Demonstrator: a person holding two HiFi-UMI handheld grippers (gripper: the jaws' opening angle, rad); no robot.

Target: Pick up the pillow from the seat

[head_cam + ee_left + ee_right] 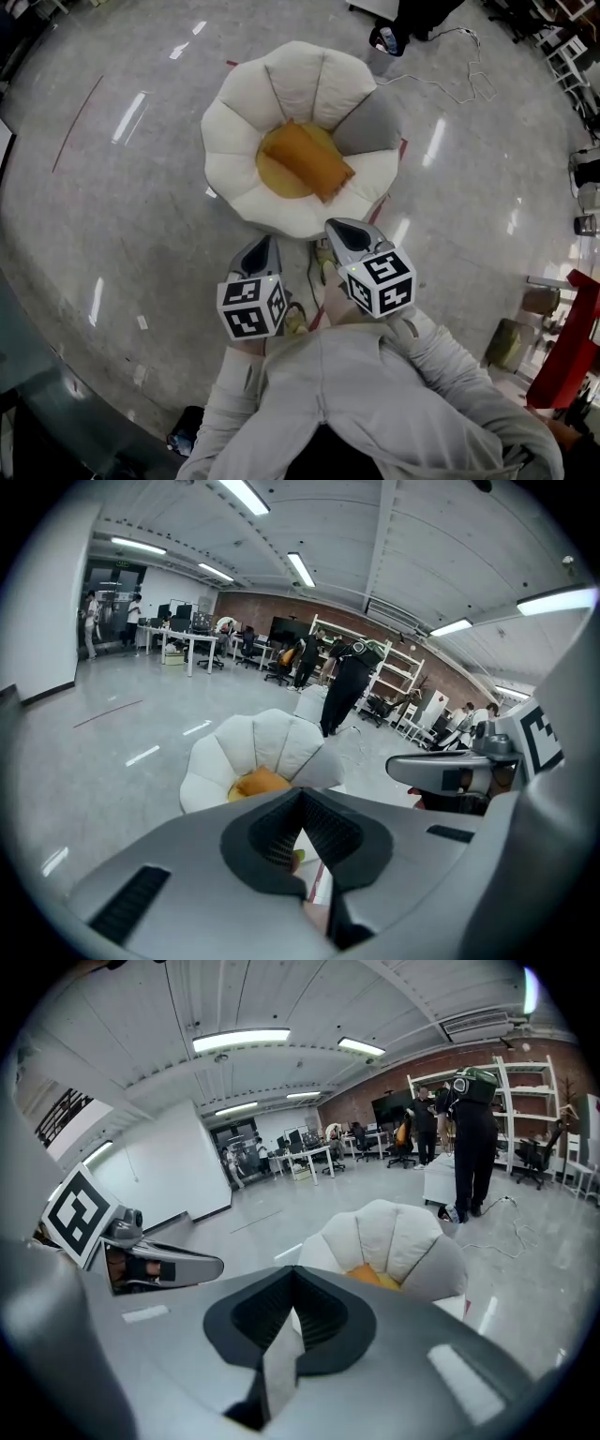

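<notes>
An orange pillow (307, 159) lies aslant on the yellow centre of a white flower-shaped seat (234, 131) on the floor. My two grippers hang side by side near my chest, short of the seat's near edge and touching nothing. The left gripper (262, 251) and the right gripper (342, 232) both point at the seat, jaws shut and empty. In the left gripper view the pillow (261, 782) peeks over the shut left gripper (302, 791), inside the seat (272, 742). In the right gripper view only a corner of the pillow (375, 1277) shows past the right gripper (292, 1271).
One petal of the seat is grey (370, 122). A person in black (345, 691) stands just behind the seat, beside a loose cable (450, 84) on the floor. Red furniture (572, 347) stands at the right; desks and shelves line the far wall.
</notes>
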